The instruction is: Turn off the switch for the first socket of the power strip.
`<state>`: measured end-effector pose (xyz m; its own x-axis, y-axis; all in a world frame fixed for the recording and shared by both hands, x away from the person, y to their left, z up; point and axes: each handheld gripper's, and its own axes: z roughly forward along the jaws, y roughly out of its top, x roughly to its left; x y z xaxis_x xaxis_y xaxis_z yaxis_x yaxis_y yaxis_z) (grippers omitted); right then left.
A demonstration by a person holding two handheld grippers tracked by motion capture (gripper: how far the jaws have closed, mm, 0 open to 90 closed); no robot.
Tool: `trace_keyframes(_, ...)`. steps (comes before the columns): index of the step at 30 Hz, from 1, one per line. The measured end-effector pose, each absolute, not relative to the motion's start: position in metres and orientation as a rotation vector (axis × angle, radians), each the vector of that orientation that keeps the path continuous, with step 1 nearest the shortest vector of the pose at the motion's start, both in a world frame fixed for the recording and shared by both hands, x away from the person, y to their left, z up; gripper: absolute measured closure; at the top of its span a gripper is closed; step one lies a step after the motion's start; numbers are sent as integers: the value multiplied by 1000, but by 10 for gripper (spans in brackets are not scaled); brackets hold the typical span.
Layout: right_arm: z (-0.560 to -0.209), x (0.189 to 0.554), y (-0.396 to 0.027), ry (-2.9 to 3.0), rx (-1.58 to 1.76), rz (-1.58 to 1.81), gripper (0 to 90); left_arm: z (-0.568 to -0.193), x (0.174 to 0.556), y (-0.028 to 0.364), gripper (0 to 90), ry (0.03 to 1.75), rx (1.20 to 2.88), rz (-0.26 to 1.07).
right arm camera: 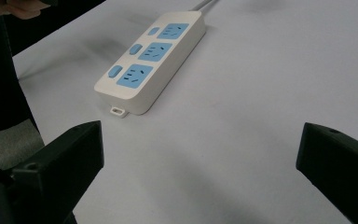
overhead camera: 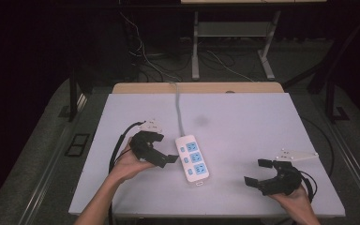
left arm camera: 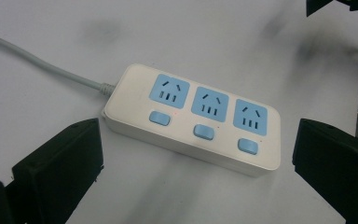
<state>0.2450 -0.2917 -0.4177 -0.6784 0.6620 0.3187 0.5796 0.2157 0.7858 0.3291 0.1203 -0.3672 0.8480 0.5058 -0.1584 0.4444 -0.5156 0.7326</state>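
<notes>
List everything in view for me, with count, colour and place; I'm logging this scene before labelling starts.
power strip: one, white with three blue sockets and three blue switches, lying flat mid-table
cord: one, grey, running from the strip to the table's far edge
table: one, white top, wooden strip along the far edge
left hand-held gripper: one, black, jaws open, just left of the strip
right hand-held gripper: one, black, jaws open, near the table's front right
hands: two, left hand and right hand, each holding a gripper
</notes>
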Motion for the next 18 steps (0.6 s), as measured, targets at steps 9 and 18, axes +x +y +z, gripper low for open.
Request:
trace_keyframes(9, -418, 245, -291, 2386, 1217, 1472, 5, -369, 345, 113, 15, 691, 2231, 87)
trace_keyframes(18, -418, 246, -291, 2388, 1212, 1470, 5, -374, 359, 106, 28, 691, 2258, 76)
